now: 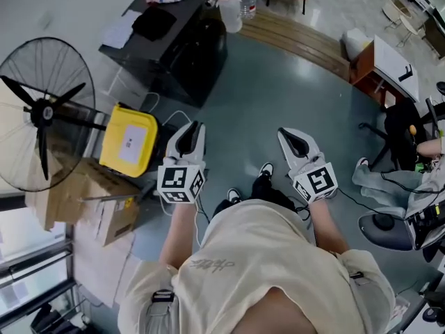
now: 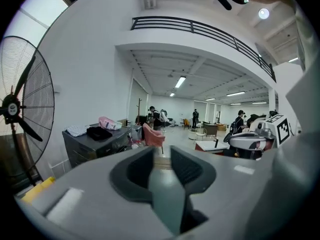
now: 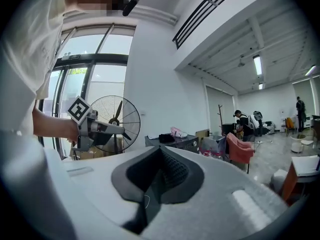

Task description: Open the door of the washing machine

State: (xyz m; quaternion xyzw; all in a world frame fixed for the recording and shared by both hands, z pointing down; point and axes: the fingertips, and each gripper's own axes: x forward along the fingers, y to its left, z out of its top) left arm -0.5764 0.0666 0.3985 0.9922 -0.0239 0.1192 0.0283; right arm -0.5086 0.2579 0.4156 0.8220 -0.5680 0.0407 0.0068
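Though slightly apart, left gripper's (image 2: 161,152) ribbed pads (image 2: 188,168)

A large fan (image 1: 45,110) stands beside a yellow bin (image 1: 128,141) and, seemingly, cardboard boxes (image 1: 111,211).

We saw a bright, evenly lit hall. Ceiling strip lights (image 2: 180,81) and a round lamp (image 2: 263,13) glowed overhead, and daylight through the tall windows (image 3: 95,79) was washed out to near white. The grey floor (image 1: 278,82) carried a soft sheen, with only faint shadows. Both gripper views were heavily bowed, bending the balcony railing (image 2: 200,31), with black corners. The left gripper (image 2: 161,154) looked soft so near its lens.
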